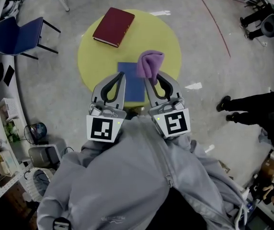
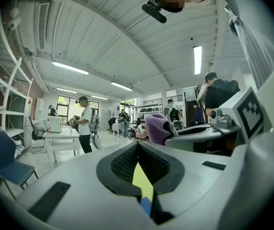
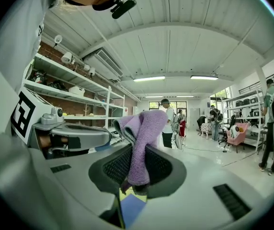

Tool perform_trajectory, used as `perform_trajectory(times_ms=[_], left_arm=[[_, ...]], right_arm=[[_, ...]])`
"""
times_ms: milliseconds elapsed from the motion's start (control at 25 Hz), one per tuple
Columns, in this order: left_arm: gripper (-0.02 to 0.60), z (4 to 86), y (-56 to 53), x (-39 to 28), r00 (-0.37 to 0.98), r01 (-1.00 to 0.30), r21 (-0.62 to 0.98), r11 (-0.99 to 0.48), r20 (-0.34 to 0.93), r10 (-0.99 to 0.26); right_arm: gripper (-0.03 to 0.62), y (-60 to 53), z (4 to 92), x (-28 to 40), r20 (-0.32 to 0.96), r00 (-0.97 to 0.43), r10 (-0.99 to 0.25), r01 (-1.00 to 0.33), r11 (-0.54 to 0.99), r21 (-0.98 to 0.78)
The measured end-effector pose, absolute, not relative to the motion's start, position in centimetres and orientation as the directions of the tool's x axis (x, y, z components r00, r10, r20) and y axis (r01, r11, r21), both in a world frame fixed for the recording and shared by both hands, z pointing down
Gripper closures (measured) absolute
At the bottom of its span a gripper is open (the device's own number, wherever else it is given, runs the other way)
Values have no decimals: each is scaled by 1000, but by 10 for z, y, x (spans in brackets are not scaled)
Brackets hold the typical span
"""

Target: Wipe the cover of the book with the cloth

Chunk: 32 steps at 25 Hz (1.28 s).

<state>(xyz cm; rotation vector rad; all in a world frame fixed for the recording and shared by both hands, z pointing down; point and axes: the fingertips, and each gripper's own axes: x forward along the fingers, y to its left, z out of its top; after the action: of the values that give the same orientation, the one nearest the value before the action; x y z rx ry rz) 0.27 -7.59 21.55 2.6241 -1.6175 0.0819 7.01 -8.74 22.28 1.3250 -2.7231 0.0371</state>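
Cloth (image 1: 150, 63): purple, soft and bunched. It is pinched at mid-fold by the right gripper and stands above the far end of the blue book.
Right gripper (image 1: 152, 83): fingers clamped on the cloth. A thick fold rises past the pads and a short tail hangs below them.
Left gripper (image 1: 122, 76): fingertips together with nothing between them. It hovers over the blue book's left edge.
Blue book (image 1: 134, 87): lies flat on the yellow table (image 1: 168, 37), directly under both grippers. It is probably the book meant, though the task does not say which.
Red book (image 1: 113, 26): closed and flat at the table's far left, well apart from the blue one.
Handling, cloth: judged light, limp and compressible. The present mid-fold hold leaves a padded wad for pressing, while a loose tail may drag or fold under.
Handling, book: judged stiff, flat and moderately heavy, with a smooth cover. It is likely to slide under a sideways stroke, so the left gripper could press down on the left margin to steady it.
Edges: the blue book's near end lies close to the table's near rim. Whether it overhangs cannot be told, because the grippers cover that end.
Open room: bare yellow surface lies to the right and beyond the book. A blue chair (image 1: 15, 35) and a standing person (image 1: 256, 107) are both well clear of the table.
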Motion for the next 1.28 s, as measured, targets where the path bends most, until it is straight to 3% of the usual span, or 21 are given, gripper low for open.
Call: perform_trajectory(times_ms=[480, 760, 1280], left_arm=[[565, 240, -100, -9, 490, -872, 53, -487, 137, -861], [565, 276, -103, -21, 489, -872, 92, -480, 202, -849], [565, 374, -98, -39, 505, -857, 78, -510, 329, -798]], right_arm=[[509, -116, 249, 59, 199, -615, -763, -779, 627, -4], [508, -127, 300, 39, 374, -668, -644, -702, 711, -30], [508, -153, 388, 13, 523, -716, -462, -565, 824, -47]])
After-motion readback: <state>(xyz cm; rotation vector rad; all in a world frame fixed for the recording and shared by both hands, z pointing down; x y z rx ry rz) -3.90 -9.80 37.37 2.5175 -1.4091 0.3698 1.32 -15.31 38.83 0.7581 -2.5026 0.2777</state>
